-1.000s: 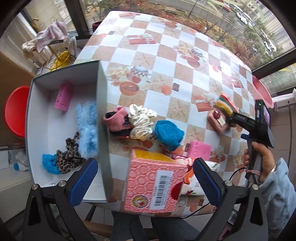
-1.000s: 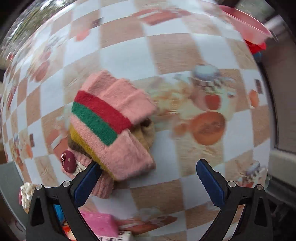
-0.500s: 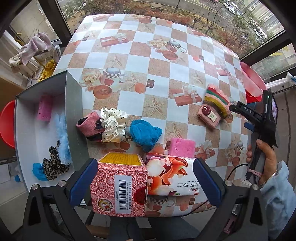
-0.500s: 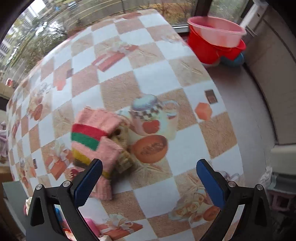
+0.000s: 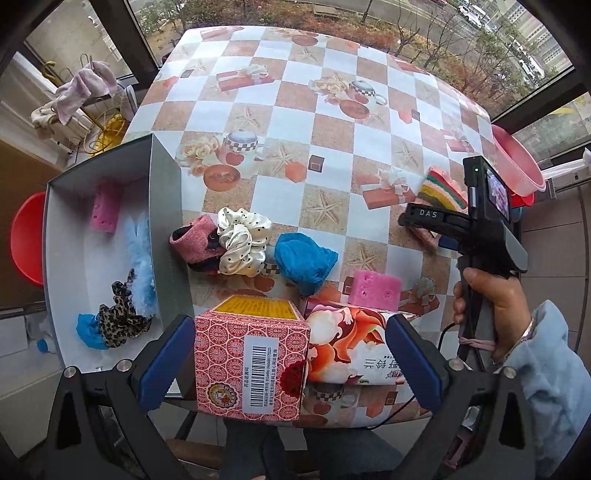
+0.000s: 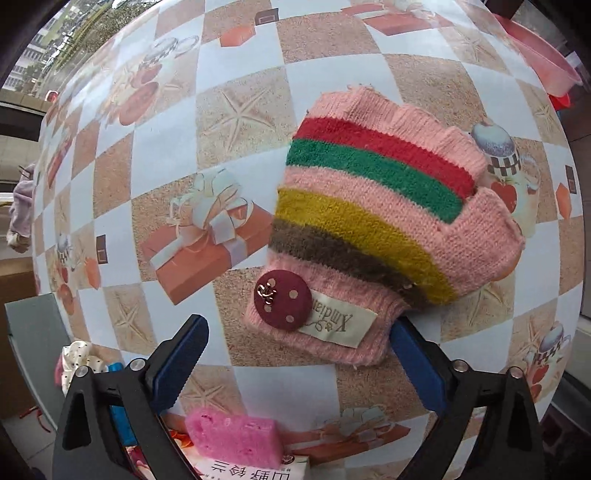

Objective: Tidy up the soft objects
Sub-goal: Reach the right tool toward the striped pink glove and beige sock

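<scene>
Soft, even daylight comes through the windows (image 5: 424,33) beyond the counter (image 5: 332,122); shadows beside things on it are faint; no glare; both views are sharp; fisheye bends the counter's checks strongly, and corners go black.

"DAS" on hand-held gripper (image 5: 439,236); "Xindian"-ish tag on glove (image 6: 369,229).

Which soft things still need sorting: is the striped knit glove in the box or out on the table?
Out. The striped knit glove lies flat on the checked tablecloth, far from the grey box.
</scene>
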The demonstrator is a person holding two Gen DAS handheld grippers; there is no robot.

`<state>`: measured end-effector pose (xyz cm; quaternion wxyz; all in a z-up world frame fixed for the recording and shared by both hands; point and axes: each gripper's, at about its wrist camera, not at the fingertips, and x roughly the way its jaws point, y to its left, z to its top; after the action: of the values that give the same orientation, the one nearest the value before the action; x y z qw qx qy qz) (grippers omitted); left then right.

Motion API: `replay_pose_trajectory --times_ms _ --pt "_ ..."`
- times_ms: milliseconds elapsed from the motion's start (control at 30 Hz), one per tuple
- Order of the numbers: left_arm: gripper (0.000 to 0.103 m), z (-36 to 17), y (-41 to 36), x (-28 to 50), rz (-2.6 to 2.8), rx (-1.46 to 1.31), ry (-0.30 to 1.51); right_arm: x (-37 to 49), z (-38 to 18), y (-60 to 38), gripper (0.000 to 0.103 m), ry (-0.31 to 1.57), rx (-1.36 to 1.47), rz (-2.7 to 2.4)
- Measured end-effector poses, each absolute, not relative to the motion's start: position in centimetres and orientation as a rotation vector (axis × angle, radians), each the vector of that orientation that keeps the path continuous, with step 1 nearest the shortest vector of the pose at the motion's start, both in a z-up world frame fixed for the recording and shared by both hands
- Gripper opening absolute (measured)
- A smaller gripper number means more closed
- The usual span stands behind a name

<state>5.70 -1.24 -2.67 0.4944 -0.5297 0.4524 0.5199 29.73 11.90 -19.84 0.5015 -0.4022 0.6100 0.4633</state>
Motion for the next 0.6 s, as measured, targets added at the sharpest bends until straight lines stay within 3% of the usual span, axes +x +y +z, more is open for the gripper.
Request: replay_pose_trajectory --times_ms 33,67,233,500,567,600 --pt "0.103 -2.7 -1.3 5.6 1.262 -1.287 1.097 29.7 -19.5 11.7 0.037 1.445 -0.977 1.133" --pt "0.103 -2.8 -1.2 5.5 1.262 -1.292 1.097 29.5 -19.3 11.5 0.027 1.424 -0.977 1.166" --pt "0.103 -3.2 -0.6 6.1 1.238 -1.284 1.102 30.5 -16.9 9.4 0.010 1.464 -0.932 1.327" --pt "0.103 -4.1 2.1 11.0 1.137 -1.205 1.125 33.7 -14.0 3.1 0.011 1.570 -0.865 1.423" --pt "0.103 -5.1 3.4 13.3 1.113 -1.166 1.142 35.7 -14.7 2.6 0.021 1.593 -0.842 1.331" --pt "0.103 -5.8 4.1 14.5 1.101 -1.148 1.160 36.6 -15.3 2.5 0.038 1.602 -0.831 1.285"
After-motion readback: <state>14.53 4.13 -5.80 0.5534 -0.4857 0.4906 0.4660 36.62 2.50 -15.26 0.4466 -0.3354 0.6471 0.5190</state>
